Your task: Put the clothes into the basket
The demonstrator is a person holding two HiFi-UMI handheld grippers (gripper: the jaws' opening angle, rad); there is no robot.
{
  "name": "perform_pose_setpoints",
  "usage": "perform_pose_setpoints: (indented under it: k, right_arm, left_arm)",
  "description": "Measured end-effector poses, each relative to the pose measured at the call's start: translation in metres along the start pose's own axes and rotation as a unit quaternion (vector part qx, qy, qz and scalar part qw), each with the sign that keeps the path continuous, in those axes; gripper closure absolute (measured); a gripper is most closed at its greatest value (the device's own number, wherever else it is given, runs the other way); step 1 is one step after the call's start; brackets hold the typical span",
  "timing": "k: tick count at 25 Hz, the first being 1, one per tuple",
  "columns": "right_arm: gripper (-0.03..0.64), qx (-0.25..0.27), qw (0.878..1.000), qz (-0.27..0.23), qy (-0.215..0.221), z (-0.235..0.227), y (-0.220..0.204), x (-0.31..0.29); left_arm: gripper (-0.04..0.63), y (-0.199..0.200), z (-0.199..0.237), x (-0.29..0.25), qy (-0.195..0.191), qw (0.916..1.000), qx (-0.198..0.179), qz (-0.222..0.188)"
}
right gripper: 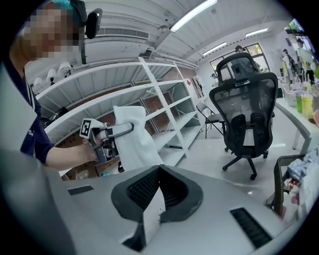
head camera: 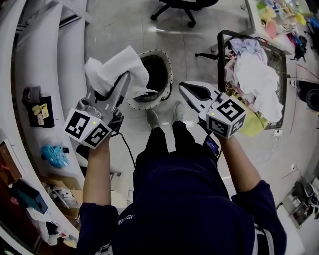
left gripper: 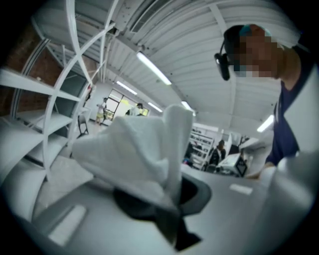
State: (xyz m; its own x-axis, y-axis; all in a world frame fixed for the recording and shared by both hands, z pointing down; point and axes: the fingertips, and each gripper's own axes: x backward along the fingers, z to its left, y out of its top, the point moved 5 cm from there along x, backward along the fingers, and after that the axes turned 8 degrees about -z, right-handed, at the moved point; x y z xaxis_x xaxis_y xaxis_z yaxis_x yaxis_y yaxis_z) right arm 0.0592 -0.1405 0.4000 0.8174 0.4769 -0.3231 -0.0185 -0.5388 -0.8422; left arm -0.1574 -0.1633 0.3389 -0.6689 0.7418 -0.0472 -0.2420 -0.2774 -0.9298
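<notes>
The white cloth [left gripper: 134, 149] in my left gripper [left gripper: 172, 201] looks soft and matt, a little rough. Its shell is smooth grey plastic. The floor [head camera: 124, 25] is glossy, perhaps tile.

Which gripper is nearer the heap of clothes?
Right. The right gripper sits just beside the heap of clothes; the left gripper, shut on a white cloth, is across the round basket from it.

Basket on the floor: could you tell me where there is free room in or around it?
The basket looks open. Bare floor lies between it, the shelves and the chair. The cart on the right is heaped with clothes.
</notes>
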Motion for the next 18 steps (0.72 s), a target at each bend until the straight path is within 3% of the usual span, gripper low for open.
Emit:
perform_pose_setpoints:
  k: [13,18]
  right_arm:
    - [0.610,-0.019,0.999,0.036,-0.007,-0.034,-0.017,-0.018]
    - [0.609,-0.029,0.998,0.053,-0.004,-0.044,-0.029,-0.029]
  left_arm:
    - [0.545,-0.108,0.060,-0.041,0.039,0.9975,0.049,0.032]
    - [0.543,-0.157,0.078,-0.054,0.050,0.9953,0.045,0.069]
